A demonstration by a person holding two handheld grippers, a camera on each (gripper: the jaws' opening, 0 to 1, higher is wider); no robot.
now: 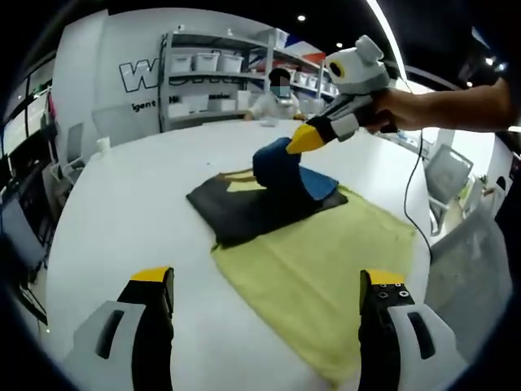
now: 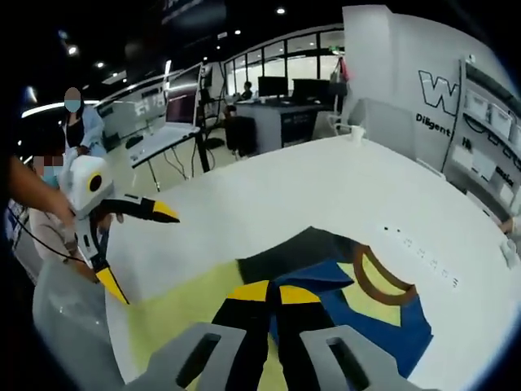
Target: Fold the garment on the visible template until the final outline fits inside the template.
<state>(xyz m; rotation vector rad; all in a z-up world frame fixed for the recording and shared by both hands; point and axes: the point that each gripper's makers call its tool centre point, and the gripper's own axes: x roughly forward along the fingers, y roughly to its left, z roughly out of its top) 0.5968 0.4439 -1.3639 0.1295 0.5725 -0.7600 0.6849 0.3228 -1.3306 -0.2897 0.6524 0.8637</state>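
1. the blue garment lies partly on the dark template at mid table, over a yellow cloth; one edge is lifted in a hump.
2. the right gripper has its jaws together, clamped on that lifted blue edge, as its own view also shows.
3. the left gripper hangs near the table's near edge, jaws apart, holding nothing.
4. judgement: carry the fold low and straight across, laying it inside the dark outline before letting go, so nothing drags off.

Blue garment lifted over yellow template
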